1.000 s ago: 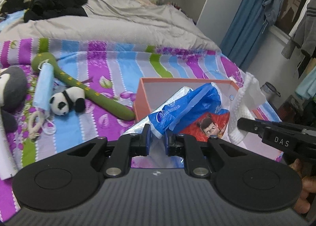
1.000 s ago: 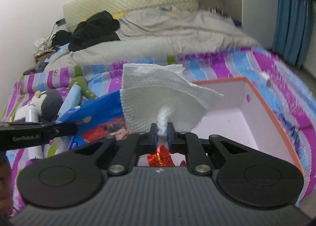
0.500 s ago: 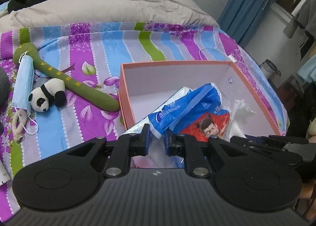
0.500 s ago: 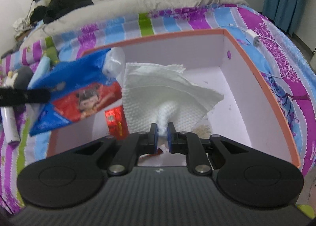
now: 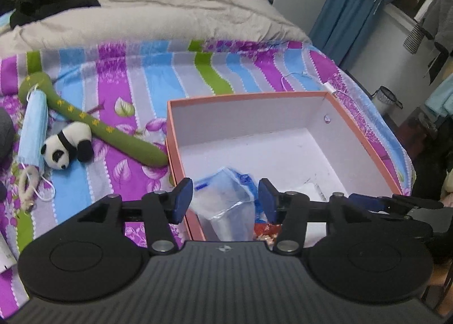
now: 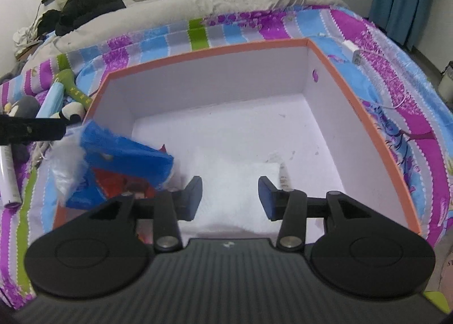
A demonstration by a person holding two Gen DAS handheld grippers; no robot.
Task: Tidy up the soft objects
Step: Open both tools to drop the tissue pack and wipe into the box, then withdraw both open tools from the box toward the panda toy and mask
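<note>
Left wrist view: left gripper (image 5: 226,199), jaws opening, pads clear of the bag (image 5: 226,205) inside the box (image 5: 254,96) at its near-left corner; right wrist view: right gripper (image 6: 230,196), jaws opening, released above the towel (image 6: 243,191) on the box (image 6: 203,53) floor.

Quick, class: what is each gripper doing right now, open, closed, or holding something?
Left gripper: jaws opening, the blue plastic bag loose between them, not pinched.
Right gripper: jaws opening, the white paper towel lying below in the box.
</note>
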